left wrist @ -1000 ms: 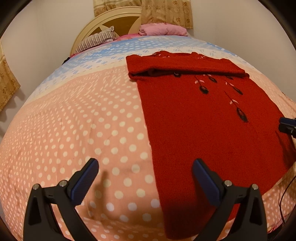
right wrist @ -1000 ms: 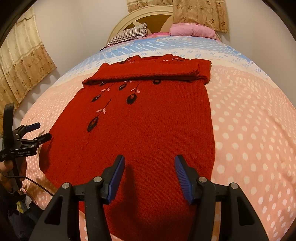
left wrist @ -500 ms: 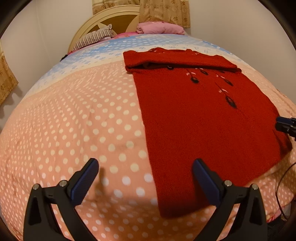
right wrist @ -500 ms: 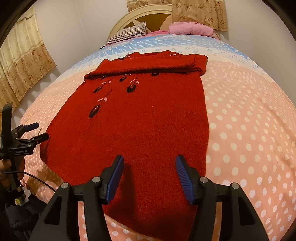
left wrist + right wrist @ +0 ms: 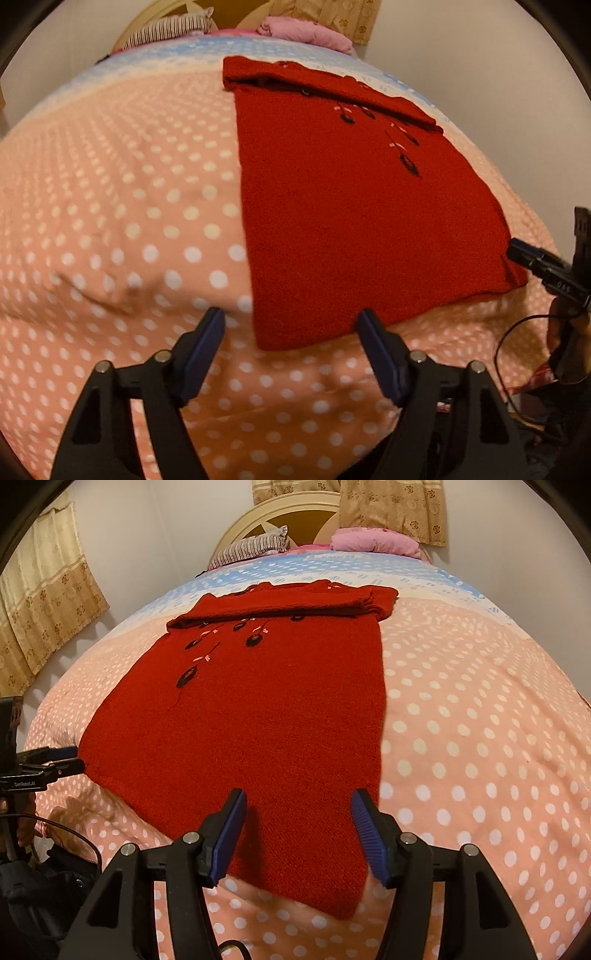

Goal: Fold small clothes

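A red knit sweater (image 5: 351,206) with dark flower embroidery lies flat on the bed, its sleeves folded across the far end; it also shows in the right wrist view (image 5: 266,716). My left gripper (image 5: 290,332) is open and empty, just above the sweater's near left hem corner. My right gripper (image 5: 295,816) is open and empty, over the near right part of the hem. Each gripper shows at the edge of the other's view: the right one (image 5: 532,260) at the sweater's right corner, the left one (image 5: 55,758) at its left corner.
The bed cover (image 5: 110,221) is pink with white dots, with a blue band at the far end (image 5: 332,566). A striped pillow (image 5: 251,548) and a pink pillow (image 5: 373,541) lie against the cream headboard. Curtains (image 5: 44,605) hang on the left. A cable (image 5: 517,332) dangles at the bed's near edge.
Both grippers have drawn back toward the near edge of the bed, so the sweater's hem now lies between the fingers. The left jaws have narrowed somewhat. The sweater has not moved.
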`<state>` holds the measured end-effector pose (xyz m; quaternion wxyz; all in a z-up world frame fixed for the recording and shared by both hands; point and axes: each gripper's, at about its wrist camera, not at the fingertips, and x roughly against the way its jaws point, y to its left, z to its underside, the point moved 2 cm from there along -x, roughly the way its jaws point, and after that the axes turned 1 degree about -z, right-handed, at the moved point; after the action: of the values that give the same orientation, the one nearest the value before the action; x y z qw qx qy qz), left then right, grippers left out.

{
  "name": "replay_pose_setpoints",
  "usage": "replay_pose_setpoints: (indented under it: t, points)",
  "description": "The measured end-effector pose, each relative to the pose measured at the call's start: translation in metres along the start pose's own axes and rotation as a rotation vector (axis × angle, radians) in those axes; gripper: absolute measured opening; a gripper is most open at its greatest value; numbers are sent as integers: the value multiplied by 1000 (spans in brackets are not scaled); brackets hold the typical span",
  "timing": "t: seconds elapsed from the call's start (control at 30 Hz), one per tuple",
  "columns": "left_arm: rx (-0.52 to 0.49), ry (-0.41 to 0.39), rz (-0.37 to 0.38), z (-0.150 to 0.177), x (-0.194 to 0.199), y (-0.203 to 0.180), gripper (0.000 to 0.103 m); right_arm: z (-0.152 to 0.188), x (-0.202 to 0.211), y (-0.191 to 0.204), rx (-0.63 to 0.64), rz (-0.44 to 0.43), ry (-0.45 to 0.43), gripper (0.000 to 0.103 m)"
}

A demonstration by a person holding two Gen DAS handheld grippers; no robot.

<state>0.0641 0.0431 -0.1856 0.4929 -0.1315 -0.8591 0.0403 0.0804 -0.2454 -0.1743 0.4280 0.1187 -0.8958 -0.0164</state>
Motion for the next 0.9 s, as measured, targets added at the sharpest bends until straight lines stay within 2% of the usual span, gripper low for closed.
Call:
replay_pose_setpoints:
  t: [0.13,0.2,0.3,0.47,0.5,0.53,0.6,0.67,0.87,0.9]
  points:
    - [36,26,48,3,-5,2,57,3,3,0,4,-1,-3,60]
    - [38,34,74,4,-6,-1,37,5,6,-1,3,0,-5,60]
    - [23,21,75,5,-2,-6,22,8,11,-4,-2,5,-10,60]
    - [24,10,58,6,3,-6,22,17,21,-11,-19,12,-9,60]
    - [27,9,43,6,3,-4,28,19,22,-12,-22,14,-7,60]
    - [29,6,36,4,3,-2,28,22,23,-13,-25,15,-4,60]
    - [36,4,23,5,2,1,42,25,25,-14,-30,9,1,60]
    - [44,-3,33,4,0,3,46,29,25,-14,-34,0,11,60]
    - [65,1,78,4,-5,6,46,42,17,-11,-62,-54,46,60]
    - [67,4,82,4,-6,7,40,43,15,-12,-72,-60,49,60]
